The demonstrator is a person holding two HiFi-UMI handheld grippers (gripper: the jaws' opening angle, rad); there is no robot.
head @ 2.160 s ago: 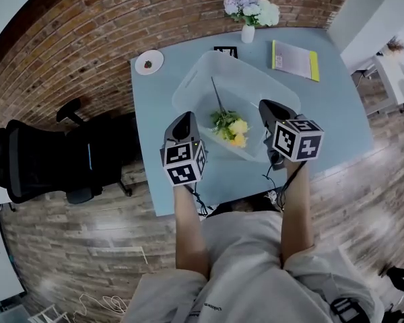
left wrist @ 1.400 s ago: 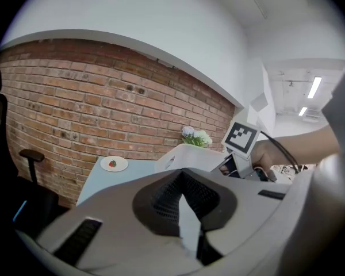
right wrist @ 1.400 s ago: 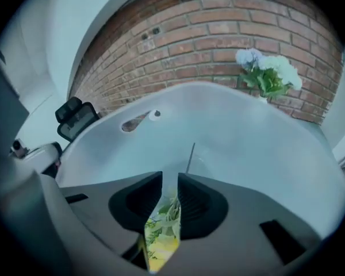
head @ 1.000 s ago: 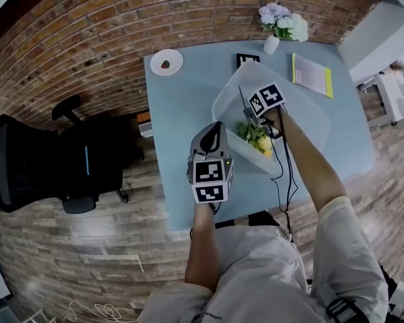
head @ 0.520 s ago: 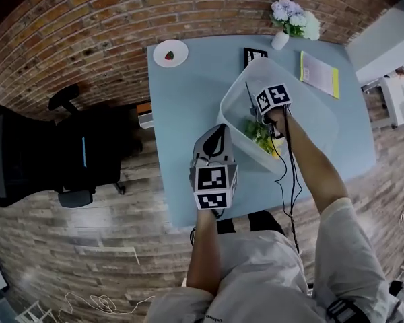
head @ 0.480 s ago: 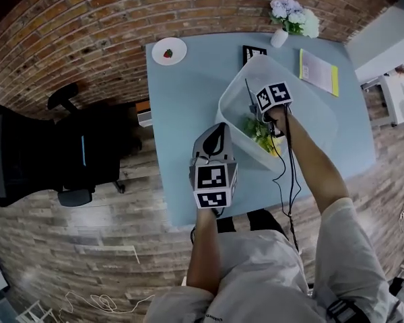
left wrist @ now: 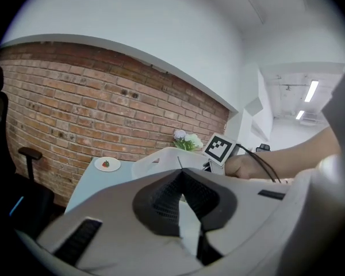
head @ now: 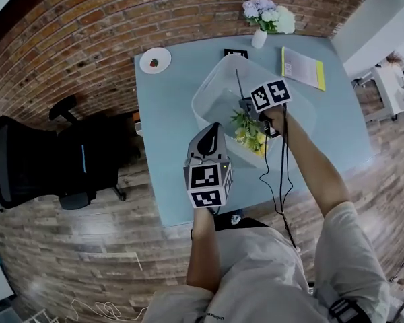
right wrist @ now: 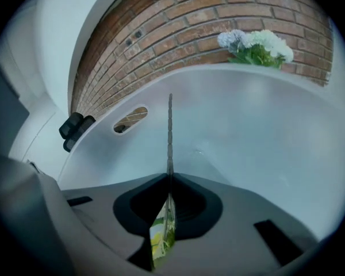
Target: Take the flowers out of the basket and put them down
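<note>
The flowers, yellow blooms with green leaves on a thin dark stem, hang head-down in the clear plastic basket on the blue table. My right gripper reaches into the basket, and its jaws have just been closing with the stem between them. In the right gripper view the stem rises from the shut right gripper, with blooms showing below. My left gripper hovers by the basket's near wall, and the left gripper is shut on nothing.
A white plate with a strawberry sits at the table's far left corner. A vase of pale flowers, a marker card and a yellow-edged booklet line the far side. A black office chair stands left of the table.
The right gripper reached into the basket, closed on the stem and rose, so the flowers hang higher than before. The left gripper drifted slightly toward the basket.
</note>
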